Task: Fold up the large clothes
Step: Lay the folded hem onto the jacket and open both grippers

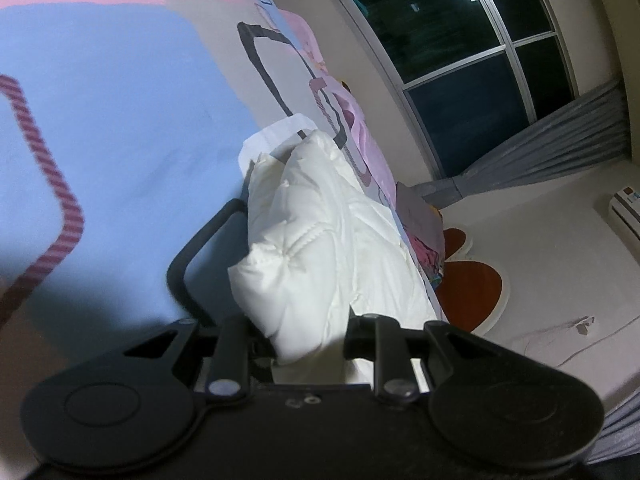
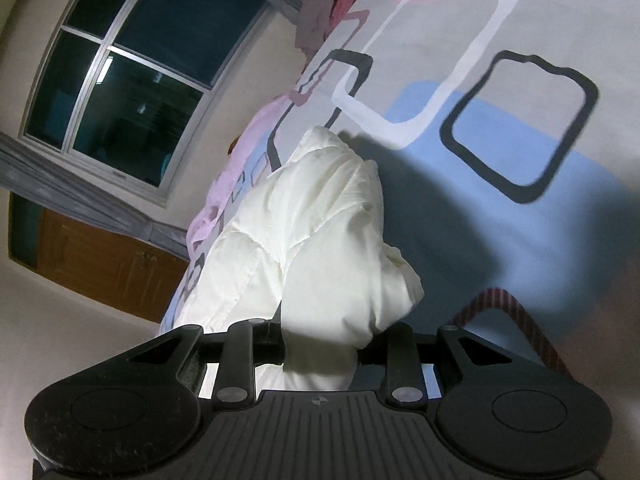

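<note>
Two black hand-held grippers each clench a bunched edge of a white padded garment, possibly a puffy quilted jacket, above a bed. The left gripper pinches a thick wad of the white garment, fabric bulging out past its jaws. The right gripper grips another wad of the same garment in the same way. The cloth trails forward from both grips and lies along the bedsheet, which is pale with blue patches, pink bands and dark rounded squares. Beyond the bed's edge stands a dark window with grey curtains.

The step appears to be carrying a held edge across to make a fold. To do it well, both hands should travel together at matching height and pace so the edge stays straight, keep the pinch firm because puffy fabric slips, and lower the edge squarely onto the lying part before letting go.
</note>
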A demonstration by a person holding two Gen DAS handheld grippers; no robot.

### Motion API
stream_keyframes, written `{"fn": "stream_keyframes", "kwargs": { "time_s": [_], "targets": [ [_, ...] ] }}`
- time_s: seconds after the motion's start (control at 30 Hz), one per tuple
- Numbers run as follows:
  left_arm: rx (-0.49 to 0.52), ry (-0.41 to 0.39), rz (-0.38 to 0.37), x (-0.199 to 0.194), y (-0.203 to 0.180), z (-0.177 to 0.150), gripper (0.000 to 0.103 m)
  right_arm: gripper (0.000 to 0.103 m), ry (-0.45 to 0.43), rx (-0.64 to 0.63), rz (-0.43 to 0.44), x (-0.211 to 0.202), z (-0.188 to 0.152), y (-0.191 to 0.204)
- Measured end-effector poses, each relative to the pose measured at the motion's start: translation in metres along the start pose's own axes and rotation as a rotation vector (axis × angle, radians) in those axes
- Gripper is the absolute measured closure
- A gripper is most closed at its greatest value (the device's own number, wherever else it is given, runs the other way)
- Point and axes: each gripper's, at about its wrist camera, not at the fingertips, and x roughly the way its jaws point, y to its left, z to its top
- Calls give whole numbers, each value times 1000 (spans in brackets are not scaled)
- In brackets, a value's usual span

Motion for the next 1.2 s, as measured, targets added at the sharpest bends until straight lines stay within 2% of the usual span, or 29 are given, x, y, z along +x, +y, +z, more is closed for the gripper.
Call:
{"fn": "stream_keyframes", "kwargs": {
  "time_s": [0.5,0.57,0.6,0.63,0.67,0.7,0.73,0.77,0.83,0.87,0.9,1.0,1.07,1.13,1.2],
  "targets": [
    [14,0,43,-15,15,-26,78,75,51,36,3,-3,-4,-28],
    [10,11,62,-12,18,-25,64,70,62,39,-2,2,0,-29],
    [-1,13,77,-11,19,-25,58,59,69,46,-10,4,1,-31],
    [-11,10,97,-12,20,-25,48,40,64,52,-37,4,2,-31],
    [-18,1,93,-15,20,-26,44,34,36,50,-61,-1,3,-32],
    [-26,-11,101,-20,19,-27,41,31,8,50,-61,-8,3,-32],
    [-28,-24,108,-26,17,-29,29,31,-6,56,-64,-14,5,-33],
    [-24,-36,111,-33,16,-32,23,31,-19,60,-66,-22,6,-34],
    [-12,-51,114,-46,13,-38,23,33,-67,25,-58,-40,5,-31],
    [-12,-49,110,-50,13,-40,24,39,-82,-6,-57,-48,5,-27],
    [-13,-48,107,-54,14,-43,25,57,-85,-51,-72,-53,5,-20],
    [-11,-38,105,-54,14,-49,27,75,-95,-171,-103,-57,-1,6],
    [-19,-26,100,-47,14,-50,34,75,-104,-247,-125,-54,-6,23],
    [-24,-21,98,-37,14,-48,36,77,-155,-327,-212,-52,-11,43],
    [-38,-22,101,-31,14,-45,38,77,-236,-365,-382,-53,-14,54]
  ]
}}
